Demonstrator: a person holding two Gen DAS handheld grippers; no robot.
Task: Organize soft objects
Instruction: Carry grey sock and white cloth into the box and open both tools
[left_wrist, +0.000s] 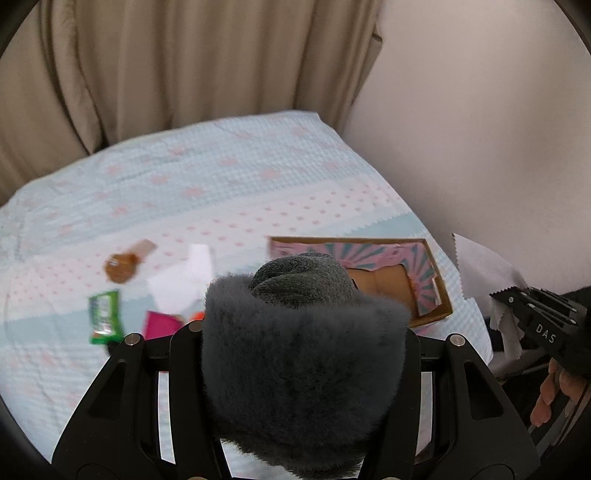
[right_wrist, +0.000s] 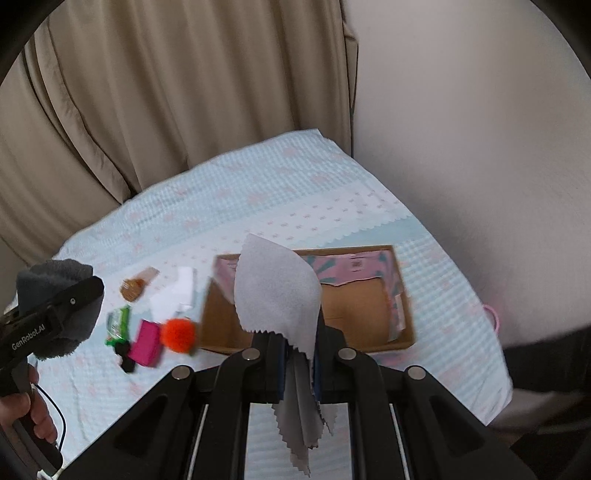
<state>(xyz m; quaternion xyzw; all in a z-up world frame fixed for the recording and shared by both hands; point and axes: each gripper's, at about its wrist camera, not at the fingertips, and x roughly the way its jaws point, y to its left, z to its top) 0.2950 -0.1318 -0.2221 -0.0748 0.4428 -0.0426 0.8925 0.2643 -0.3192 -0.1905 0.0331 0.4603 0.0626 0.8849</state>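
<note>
My left gripper is shut on a fluffy dark grey sock and holds it above the bed, near the open cardboard box. It also shows in the right wrist view, where the sock bulges around its fingers. My right gripper is shut on a thin grey cloth with zigzag edges, held above the near edge of the box. The cloth and right gripper show at the right of the left wrist view.
On the light blue dotted bedsheet left of the box lie an orange pompom, a pink packet, a green wrapper, a brown item and white paper. Beige curtains and a wall stand behind the bed.
</note>
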